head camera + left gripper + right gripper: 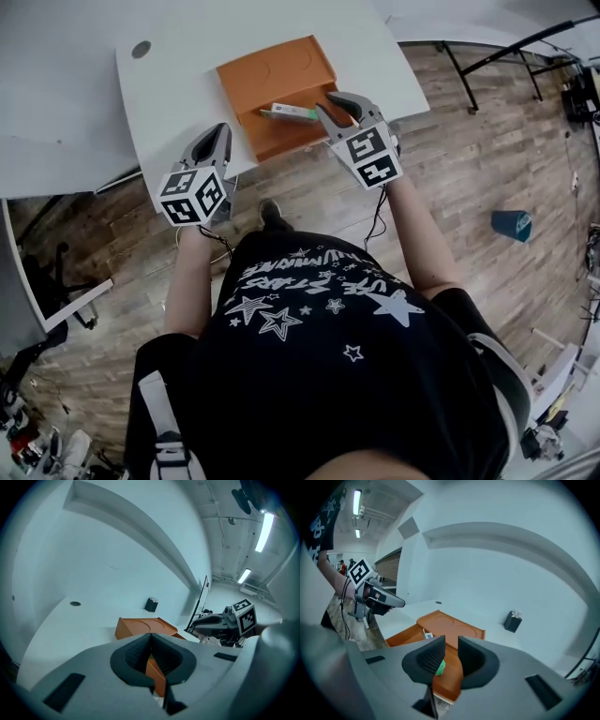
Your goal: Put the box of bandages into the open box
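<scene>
The right gripper [333, 101] is held at the upper centre of the head view, its jaws parted by a narrow gap with nothing clamped between them. The left gripper [222, 131], to its lower left, is closed and empty. The small white-and-green cardboard box of bandages [289, 112] is seen lying inside the open orange box [272, 70] on the white table [178, 84].

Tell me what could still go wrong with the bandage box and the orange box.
1. The orange box sits near the front edge of the table; a bump from the right gripper might push it off.
2. The bandage box lies just ahead of that gripper's open jaws, so pulling away carelessly could drag it out.
</scene>
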Demonstrator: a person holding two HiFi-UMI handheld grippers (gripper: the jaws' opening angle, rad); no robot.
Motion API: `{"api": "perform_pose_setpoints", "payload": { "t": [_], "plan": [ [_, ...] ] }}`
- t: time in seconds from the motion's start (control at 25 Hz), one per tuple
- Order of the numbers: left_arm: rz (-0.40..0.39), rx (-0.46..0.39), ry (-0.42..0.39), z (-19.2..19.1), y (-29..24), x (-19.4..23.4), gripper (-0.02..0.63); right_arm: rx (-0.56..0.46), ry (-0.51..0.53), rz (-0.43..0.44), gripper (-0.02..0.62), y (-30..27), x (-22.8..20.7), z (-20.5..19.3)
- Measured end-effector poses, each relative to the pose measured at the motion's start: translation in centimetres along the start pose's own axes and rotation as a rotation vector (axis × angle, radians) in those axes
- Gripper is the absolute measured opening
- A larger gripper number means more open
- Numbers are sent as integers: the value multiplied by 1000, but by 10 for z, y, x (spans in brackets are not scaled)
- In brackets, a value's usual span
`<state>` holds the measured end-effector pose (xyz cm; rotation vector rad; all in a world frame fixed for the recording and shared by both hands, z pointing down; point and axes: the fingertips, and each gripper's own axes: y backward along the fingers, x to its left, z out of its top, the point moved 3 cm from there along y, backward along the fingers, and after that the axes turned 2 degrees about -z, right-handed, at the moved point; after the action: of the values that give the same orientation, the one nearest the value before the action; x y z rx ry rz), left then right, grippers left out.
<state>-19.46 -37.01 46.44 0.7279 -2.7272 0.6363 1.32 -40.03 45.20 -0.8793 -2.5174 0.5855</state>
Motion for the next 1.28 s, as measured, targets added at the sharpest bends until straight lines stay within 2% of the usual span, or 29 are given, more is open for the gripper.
{"api": "perform_pose_setpoints", "payload": {
  "t": [0.12,0.28,0.92,1.28],
  "plan": [
    [8,-7,-11,-4,9,-17,20,-42,-15,-50,83,21,-2,-1],
    [9,-20,-27,-7,22,-48,20,-76,-20,-49,63,52,1,-4],
    [-39,-50,-63,-45,99,-140,20,-92,-46,-112,58,169,51,-41],
    [-40,-72,-63,-75,160,-178,20,-90,-60,-105,58,225,100,-61]
  ]
}}
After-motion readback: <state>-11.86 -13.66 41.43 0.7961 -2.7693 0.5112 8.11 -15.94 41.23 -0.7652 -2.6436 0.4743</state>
